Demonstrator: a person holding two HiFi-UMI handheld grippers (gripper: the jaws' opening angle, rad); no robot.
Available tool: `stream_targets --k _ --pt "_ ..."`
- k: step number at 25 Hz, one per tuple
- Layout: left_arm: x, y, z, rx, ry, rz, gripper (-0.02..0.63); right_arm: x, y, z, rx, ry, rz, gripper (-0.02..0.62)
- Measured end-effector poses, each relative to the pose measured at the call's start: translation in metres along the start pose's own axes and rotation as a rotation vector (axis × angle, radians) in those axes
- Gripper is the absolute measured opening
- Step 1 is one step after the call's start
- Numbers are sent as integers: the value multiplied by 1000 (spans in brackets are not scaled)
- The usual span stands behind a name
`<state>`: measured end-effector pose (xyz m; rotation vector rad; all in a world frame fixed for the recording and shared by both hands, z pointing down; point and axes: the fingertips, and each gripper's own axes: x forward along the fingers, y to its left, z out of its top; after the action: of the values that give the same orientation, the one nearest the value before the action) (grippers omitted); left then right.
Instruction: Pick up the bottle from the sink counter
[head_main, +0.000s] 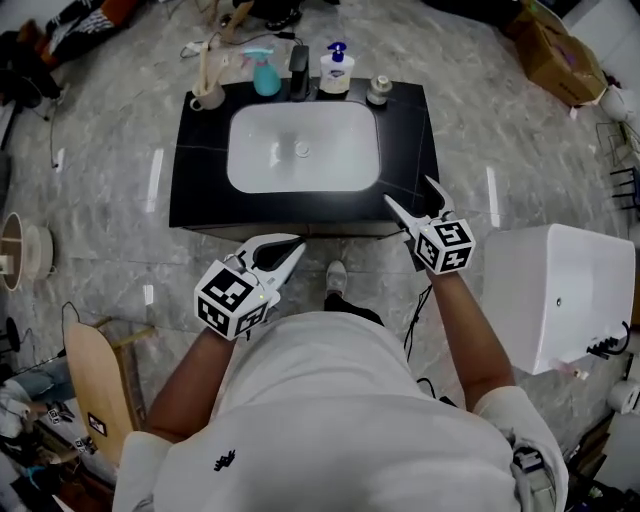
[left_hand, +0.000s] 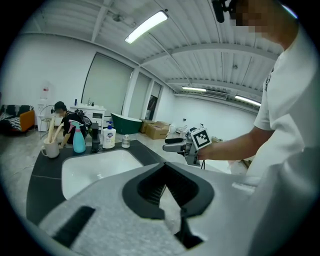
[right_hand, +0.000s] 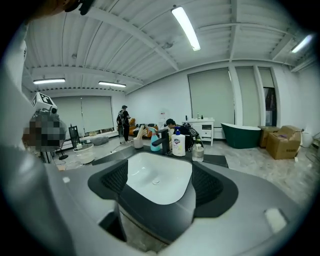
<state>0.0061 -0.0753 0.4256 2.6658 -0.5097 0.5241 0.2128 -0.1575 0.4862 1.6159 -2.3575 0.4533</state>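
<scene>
Below me, a black table with white sink stands on marble floor. A cup holds sticks near the spray bottle. Left tongs clenched empty, right tongs released.

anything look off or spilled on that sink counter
Nothing stands out. The cup, spray bottle, pump bottle and small jar all stand upright in a row behind the basin. No spill or damage shows on the dark counter.

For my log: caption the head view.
Right tool open, left tool shut, short of the sink counter; soap bottle untouched at back.
</scene>
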Motion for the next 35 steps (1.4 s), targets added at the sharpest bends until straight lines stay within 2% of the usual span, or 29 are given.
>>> stream_targets --k 7,12,19,27,35 --pt "54 24 28 -28 -9 62 6 67 -70 9 -36 24 46 414" --pt "72 39 34 -52 8 63 6 116 -104 -3 -43 75 37 414" --pt "84 82 37 -54 51 32 6 190 -141 -25 3 143 -33 416" --pt "93 138 45 -52 82 9 6 273 -175 -22 27 149 -110 416" --pt "96 178 48 -60 110 -18 6 324 -207 -18 57 146 -179 430"
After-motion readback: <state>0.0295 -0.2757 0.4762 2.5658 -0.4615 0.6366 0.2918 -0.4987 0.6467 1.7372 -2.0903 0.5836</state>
